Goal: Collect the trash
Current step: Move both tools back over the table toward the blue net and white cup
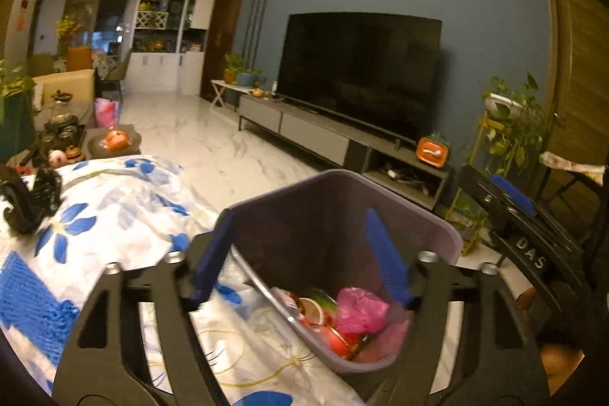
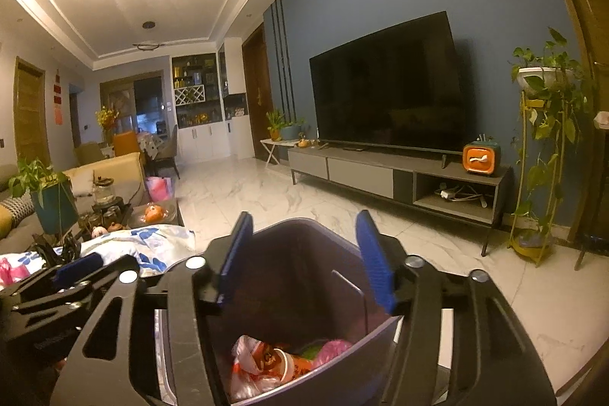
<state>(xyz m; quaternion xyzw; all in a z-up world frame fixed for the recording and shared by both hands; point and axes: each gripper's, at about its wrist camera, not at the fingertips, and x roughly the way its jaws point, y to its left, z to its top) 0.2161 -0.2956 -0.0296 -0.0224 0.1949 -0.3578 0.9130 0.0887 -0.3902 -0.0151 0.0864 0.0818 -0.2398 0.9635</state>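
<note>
A grey-purple trash bin (image 1: 437, 227) stands at the edge of a surface covered with a white cloth printed with blue flowers (image 1: 114, 215). Inside lie a pink plastic bag (image 1: 359, 309), a paper cup (image 1: 310, 311) and other wrappers. My left gripper (image 1: 297, 212) is open; its jaws straddle the bin's left wall without pressing on it. My right gripper (image 2: 304, 215) is open over the bin's mouth (image 2: 304, 223), above a white-and-orange bag (image 2: 251, 364) and the cup (image 2: 289, 362). A crumpled black item (image 1: 26, 200) lies on the cloth at far left.
A large TV (image 2: 388, 90) stands on a low cabinet (image 2: 380, 170) by the blue wall, with an orange box (image 2: 481, 158) on it. A plant stand (image 2: 540, 158) is at the right. A tea table (image 1: 64, 136) sits beyond the cloth. White marble floor (image 2: 247, 193) stretches ahead.
</note>
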